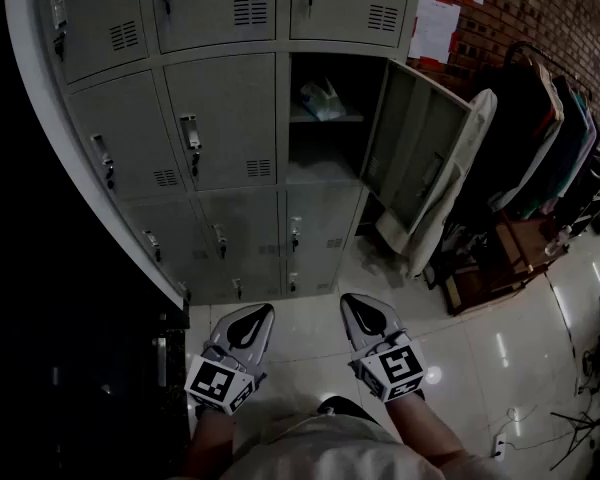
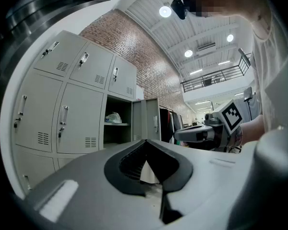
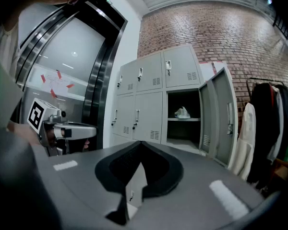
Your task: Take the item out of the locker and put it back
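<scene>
A grey locker bank (image 1: 220, 118) stands ahead of me. One compartment in its right column is open, its door (image 1: 415, 143) swung out to the right. A crumpled pale plastic bag (image 1: 323, 99) lies on the shelf inside, also seen in the left gripper view (image 2: 114, 118) and the right gripper view (image 3: 182, 112). My left gripper (image 1: 263, 311) and right gripper (image 1: 348, 300) hang low over the floor, side by side, well short of the lockers. Both are shut with nothing between the jaws, as each gripper's own view shows for the left gripper (image 2: 145, 143) and the right gripper (image 3: 141, 145).
A white garment (image 1: 450, 188) hangs by the open door. Further right, a clothes rack (image 1: 550, 138) holds dark coats. A dark panel (image 1: 70, 348) borders the lockers on the left. Cables and a power strip (image 1: 502, 446) lie on the glossy tiled floor at the right.
</scene>
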Available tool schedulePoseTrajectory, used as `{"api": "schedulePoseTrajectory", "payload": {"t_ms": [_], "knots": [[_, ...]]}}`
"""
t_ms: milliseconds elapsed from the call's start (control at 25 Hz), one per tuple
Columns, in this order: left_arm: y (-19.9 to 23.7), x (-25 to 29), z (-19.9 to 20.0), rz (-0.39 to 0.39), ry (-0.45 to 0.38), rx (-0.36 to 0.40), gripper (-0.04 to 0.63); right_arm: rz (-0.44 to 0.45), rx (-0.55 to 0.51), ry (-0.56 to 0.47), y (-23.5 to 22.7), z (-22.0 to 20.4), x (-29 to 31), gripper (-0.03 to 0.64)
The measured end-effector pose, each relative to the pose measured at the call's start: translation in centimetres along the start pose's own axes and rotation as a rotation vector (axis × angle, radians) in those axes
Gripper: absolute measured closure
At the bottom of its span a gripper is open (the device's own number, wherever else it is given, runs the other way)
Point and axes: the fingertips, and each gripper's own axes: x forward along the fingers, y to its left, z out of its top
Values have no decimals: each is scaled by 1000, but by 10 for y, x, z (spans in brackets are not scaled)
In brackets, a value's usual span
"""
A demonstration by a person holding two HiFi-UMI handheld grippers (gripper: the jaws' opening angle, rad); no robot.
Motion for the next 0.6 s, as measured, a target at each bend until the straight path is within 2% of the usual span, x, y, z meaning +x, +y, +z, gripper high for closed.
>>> {"api": "schedulePoseTrajectory", "payload": {"t_ms": [360, 600], "knots": [[40, 47, 1, 6, -23, 24, 594, 30, -3, -45, -29, 7, 62, 614], [91, 118, 12, 49, -45, 61, 594, 96, -14, -49, -82, 13, 133, 614]]}}
